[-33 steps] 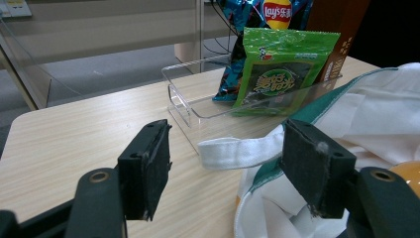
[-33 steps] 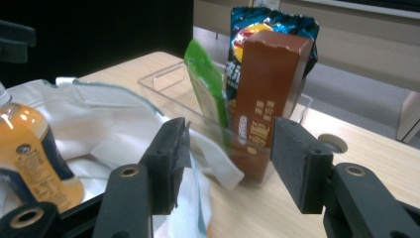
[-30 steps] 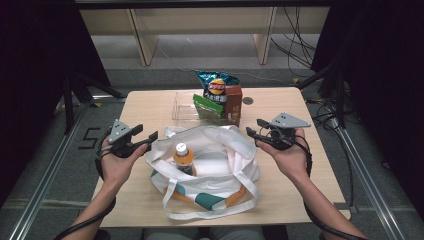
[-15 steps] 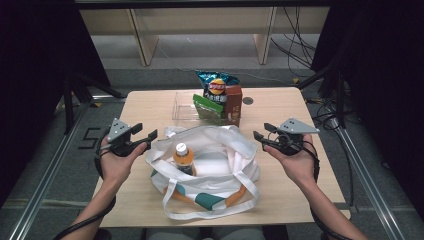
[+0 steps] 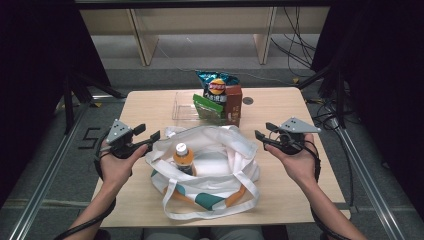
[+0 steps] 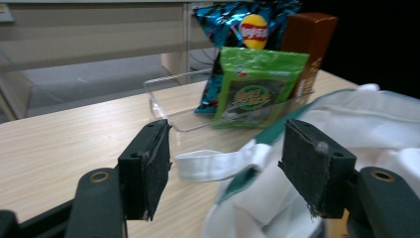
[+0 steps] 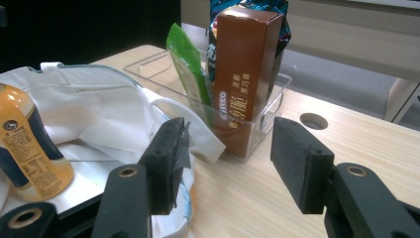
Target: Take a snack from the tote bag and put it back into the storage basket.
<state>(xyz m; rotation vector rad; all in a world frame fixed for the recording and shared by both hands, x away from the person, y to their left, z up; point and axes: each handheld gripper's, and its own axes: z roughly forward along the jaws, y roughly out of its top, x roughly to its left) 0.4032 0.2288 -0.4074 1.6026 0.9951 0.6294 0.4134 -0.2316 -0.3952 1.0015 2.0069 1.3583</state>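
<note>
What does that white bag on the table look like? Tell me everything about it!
The white cloth tote bag sits slumped and wide open in the middle of the pale wooden table, near the front edge. It looks soft and crumpled, with teal trim, teal and orange patches low on its side, and long white straps lying loose on the wood. An orange drink bottle with a white cap stands upright inside. Behind it sits a clear plastic bin of snacks. The left tongs reach its left rim; the right tongs hover beside it.
</note>
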